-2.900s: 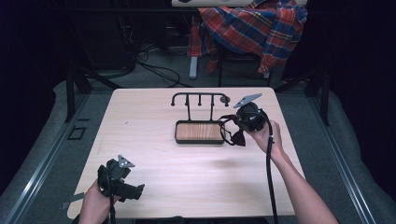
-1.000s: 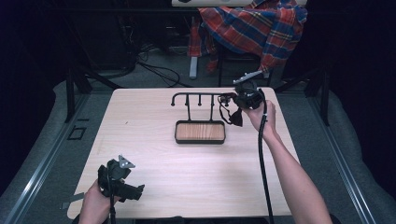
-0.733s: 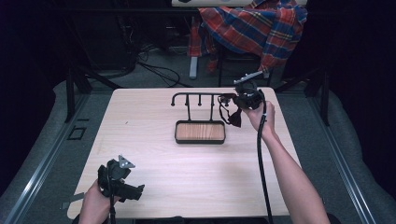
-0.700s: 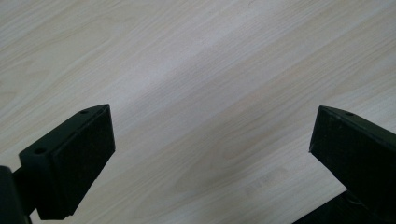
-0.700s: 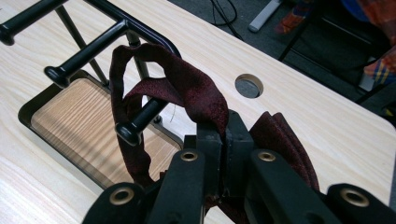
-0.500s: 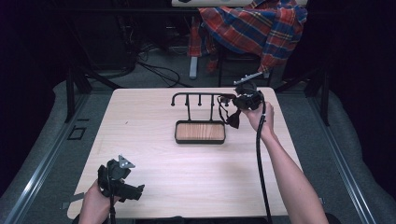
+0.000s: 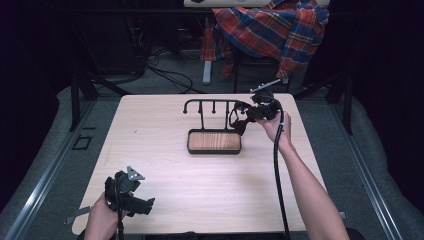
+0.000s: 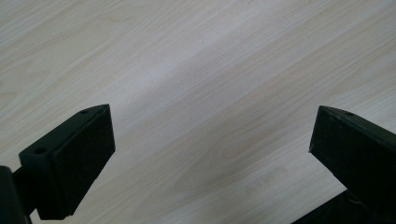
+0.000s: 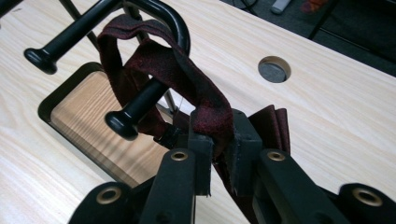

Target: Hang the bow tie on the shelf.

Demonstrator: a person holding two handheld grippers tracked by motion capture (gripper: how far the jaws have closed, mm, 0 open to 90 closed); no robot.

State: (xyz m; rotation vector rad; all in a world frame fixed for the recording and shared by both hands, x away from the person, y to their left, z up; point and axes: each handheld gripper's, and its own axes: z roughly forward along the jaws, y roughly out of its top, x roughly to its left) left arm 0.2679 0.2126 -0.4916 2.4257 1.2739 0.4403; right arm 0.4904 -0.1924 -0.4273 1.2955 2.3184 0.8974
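My right tool (image 9: pixel 218 154) has its jaws pinched tight on a dark red strap (image 9: pixel 187 79), which runs up from the jaws and loops over the curved end of a black rack (image 9: pixel 154 11). One of the rack's knobbed pegs (image 9: pixel 135 109) pokes through the loop, just ahead of the jaws. Below and to the left of the tool, the rack's wooden tray (image 9: pixel 88 116) sits on the desk (image 9: pixel 336 107), with a round hole (image 9: pixel 273 69) in the desk beyond the tool. From above, my right hand (image 7: pixel 274 126) holds that tool at the rack's right end. My left tool (image 8: pixel 212 140) is spread wide with nothing between its jaws, low over bare desk at the near left corner.
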